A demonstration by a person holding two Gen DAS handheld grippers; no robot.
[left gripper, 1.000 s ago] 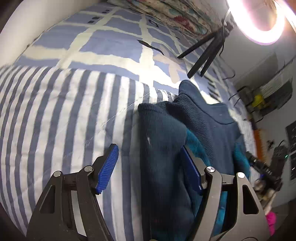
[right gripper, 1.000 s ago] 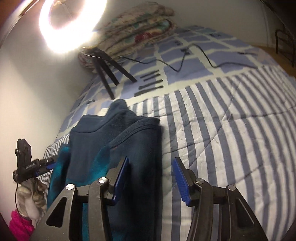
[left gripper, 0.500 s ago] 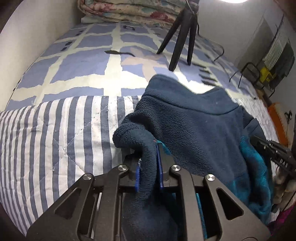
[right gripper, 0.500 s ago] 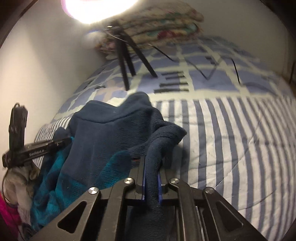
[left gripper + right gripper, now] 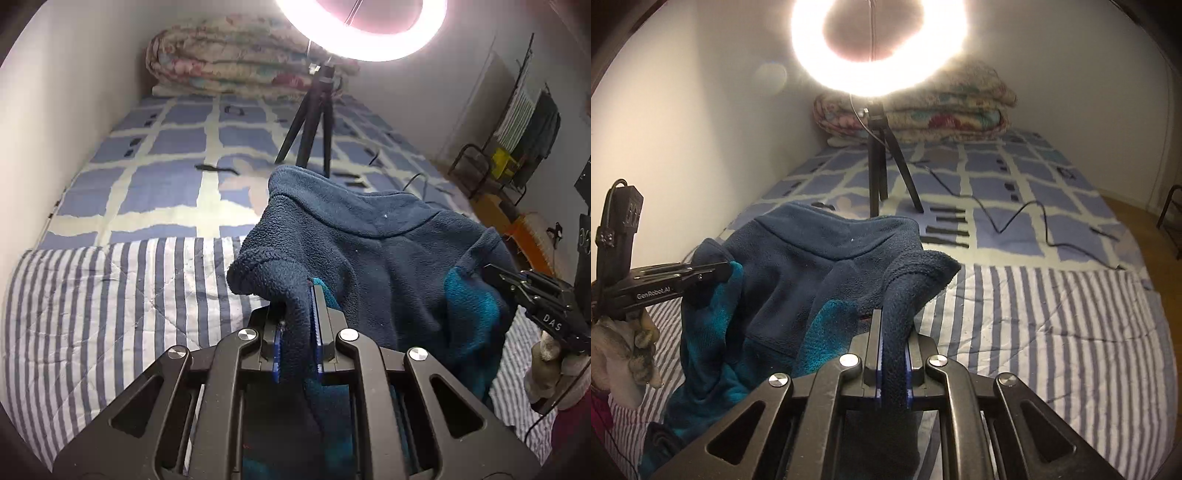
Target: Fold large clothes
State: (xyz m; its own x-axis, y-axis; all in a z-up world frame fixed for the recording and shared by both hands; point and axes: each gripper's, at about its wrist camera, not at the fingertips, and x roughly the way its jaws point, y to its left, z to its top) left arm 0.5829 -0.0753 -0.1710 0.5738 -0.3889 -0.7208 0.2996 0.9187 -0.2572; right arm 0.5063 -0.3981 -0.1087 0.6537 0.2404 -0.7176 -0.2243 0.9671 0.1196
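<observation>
left claw (image 5: 297,328), right claw (image 5: 892,363): each clamped on fleece (image 5: 376,258) | striped bedspread (image 5: 92,306) | ring light (image 5: 879,48)

Navy fleece (image 5: 388,258), teal inside; quilt (image 5: 92,314) blue-white striped; bedspread (image 5: 166,177) blue-cream checked; floral blanket (image 5: 229,66)

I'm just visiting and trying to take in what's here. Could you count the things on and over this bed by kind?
Fleece garment, navy with teal lining: 1
Hand-held grippers shut on it: 2, left and right
Ring light on tripod: 1
Folded floral quilt: 1
Black cable: 1
Total: 6
</observation>
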